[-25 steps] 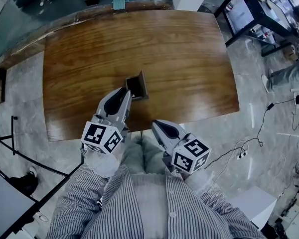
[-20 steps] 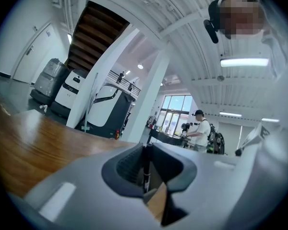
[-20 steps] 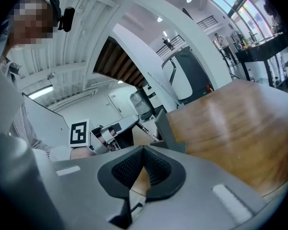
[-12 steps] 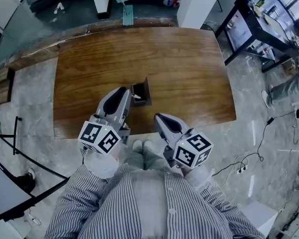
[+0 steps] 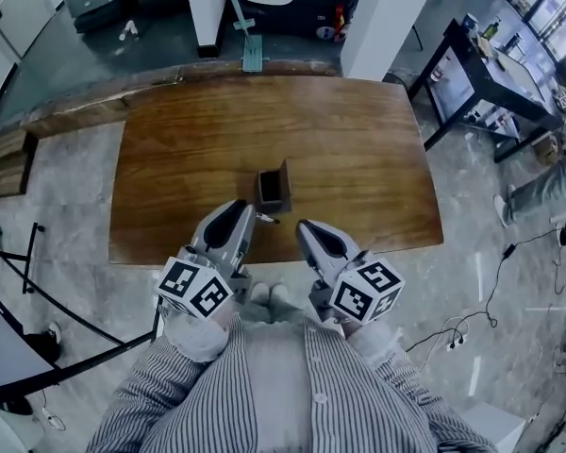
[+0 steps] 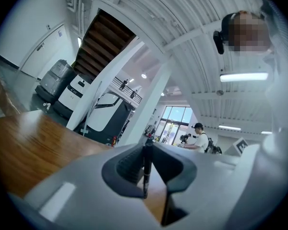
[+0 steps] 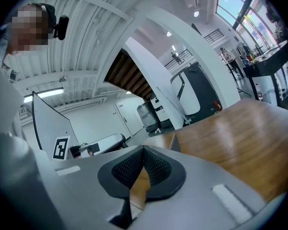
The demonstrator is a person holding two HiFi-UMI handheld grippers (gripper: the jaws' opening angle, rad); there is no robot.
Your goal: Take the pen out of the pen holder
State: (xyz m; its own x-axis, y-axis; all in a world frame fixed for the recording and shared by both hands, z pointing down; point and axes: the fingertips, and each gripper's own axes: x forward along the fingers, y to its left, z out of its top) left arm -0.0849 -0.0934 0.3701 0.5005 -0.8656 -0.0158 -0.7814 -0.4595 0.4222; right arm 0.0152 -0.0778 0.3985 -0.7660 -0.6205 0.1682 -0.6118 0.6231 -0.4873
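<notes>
The pen holder [image 5: 274, 189], a small dark brown open box, stands upright near the middle of the wooden table [image 5: 358, 140]. My left gripper [image 5: 248, 211] hovers just in front of it, apart from it, shut on a thin dark pen [image 5: 267, 219] whose end pokes out to the right of the jaws. In the left gripper view the pen [image 6: 147, 169] stands upright, pinched between the pads of the left gripper [image 6: 149, 150]. My right gripper [image 5: 307, 226] hangs over the table's near edge, shut with nothing in it; in its own view the right gripper [image 7: 143, 150] shows its pads meeting.
A black desk [image 5: 495, 74] loaded with items stands at the right, and cables [image 5: 472, 272] trail on the floor beside it. A black stand [image 5: 28, 253] is at the left. A white pillar [image 5: 387, 17] rises behind the table. A person [image 6: 200, 137] stands far off.
My left gripper has drawn back and up from the pen holder with the pen, which is out of the box. The right gripper has risen too. The head view has tilted forward.
</notes>
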